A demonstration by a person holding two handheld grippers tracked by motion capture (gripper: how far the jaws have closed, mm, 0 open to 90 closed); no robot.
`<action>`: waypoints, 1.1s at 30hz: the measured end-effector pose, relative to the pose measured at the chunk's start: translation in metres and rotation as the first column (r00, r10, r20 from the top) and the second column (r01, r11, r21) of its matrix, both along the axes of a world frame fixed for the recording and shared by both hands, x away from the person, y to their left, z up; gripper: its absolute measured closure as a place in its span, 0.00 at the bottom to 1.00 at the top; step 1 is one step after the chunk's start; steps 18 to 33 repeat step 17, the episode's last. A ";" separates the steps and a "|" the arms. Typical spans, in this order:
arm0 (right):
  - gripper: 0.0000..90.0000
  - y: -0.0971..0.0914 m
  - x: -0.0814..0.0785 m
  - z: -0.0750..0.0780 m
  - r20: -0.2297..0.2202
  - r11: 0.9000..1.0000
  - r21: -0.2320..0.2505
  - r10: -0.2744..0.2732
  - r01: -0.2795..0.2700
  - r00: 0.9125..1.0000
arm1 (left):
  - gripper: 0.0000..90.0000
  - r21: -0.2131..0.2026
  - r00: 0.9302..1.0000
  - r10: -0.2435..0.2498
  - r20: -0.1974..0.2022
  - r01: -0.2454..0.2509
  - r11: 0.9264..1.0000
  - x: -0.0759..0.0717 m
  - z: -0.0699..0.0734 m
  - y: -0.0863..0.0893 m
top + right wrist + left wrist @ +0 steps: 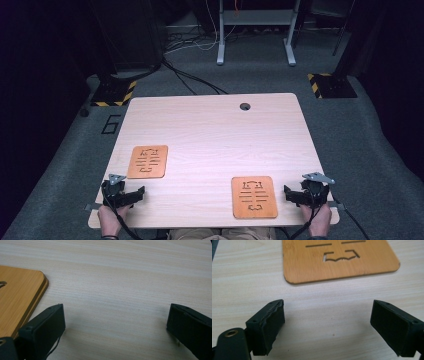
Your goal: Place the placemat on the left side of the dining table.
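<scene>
Left wooden board (147, 161) is lying flat on the worktop (210, 135), just beyond the left gripper (131, 195), whose jaws are gaping, empty, probably lining up its near edge. Second board (254, 196) is sitting just beside the right gripper (295, 195), also gaping, empty.

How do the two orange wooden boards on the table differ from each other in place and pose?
The left board lies farther from the person, beyond the left gripper; the right board lies nearer the table's front edge, beside the right gripper. The left board is turned slightly; the right board sits nearly square to the edge. Both lie flat, have rounded corners and similar cut-out patterns, and neither is held.
</scene>
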State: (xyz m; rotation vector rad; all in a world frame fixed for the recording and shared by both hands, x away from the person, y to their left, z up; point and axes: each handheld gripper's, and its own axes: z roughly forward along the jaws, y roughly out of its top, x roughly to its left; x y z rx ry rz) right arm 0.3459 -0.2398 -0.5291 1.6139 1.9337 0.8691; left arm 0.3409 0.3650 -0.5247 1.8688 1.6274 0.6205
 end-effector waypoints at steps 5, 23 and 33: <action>0.01 0.001 0.000 0.000 -0.002 1.000 -0.009 -0.001 0.001 1.000 | 0.10 0.018 0.999 -0.003 0.037 0.002 1.000 -0.001 -0.004 -0.001; 0.01 0.000 0.000 0.000 -0.001 1.000 -0.004 0.002 -0.002 1.000 | 0.09 0.012 0.998 0.008 0.064 -0.009 1.000 -0.003 -0.007 0.000; 0.01 0.000 0.000 0.000 -0.001 1.000 -0.004 0.002 -0.002 1.000 | 0.09 0.012 0.998 0.008 0.064 -0.009 1.000 -0.003 -0.007 0.000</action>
